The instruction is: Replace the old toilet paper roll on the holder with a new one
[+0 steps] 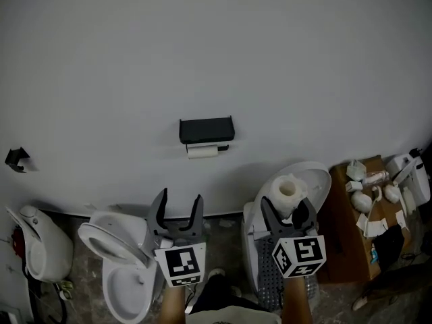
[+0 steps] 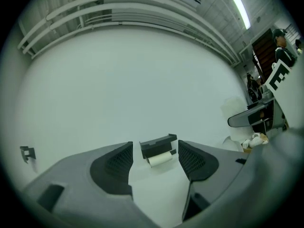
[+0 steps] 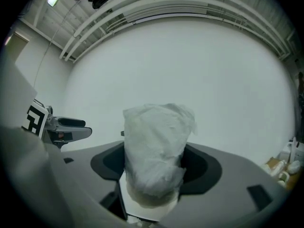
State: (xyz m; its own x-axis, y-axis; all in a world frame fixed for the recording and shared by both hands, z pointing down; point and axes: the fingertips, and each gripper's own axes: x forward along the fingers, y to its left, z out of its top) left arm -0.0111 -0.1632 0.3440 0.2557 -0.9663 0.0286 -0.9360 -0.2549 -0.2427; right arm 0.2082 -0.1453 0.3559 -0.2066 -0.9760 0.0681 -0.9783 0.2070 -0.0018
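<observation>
A black holder [image 1: 206, 129] is fixed to the white wall, with a thin old roll [image 1: 202, 151] hanging under it. My left gripper [image 1: 180, 199] is open and empty, well short of the wall and a little left of the holder. In the left gripper view the holder [image 2: 158, 145] and old roll [image 2: 160, 159] show far off between the open jaws. My right gripper [image 1: 287, 205] is shut on a fat new white roll [image 1: 289, 192], held upright. That new roll [image 3: 156, 156] fills the right gripper view, its outer paper wrinkled.
Below the holder stands an open toilet [image 1: 121, 265], with a white fixture [image 1: 40, 248] further left and a second toilet [image 1: 314, 181] on the right. A cardboard box [image 1: 351, 238] with white clutter sits at far right. A small black hook [image 1: 17, 158] is on the wall at left.
</observation>
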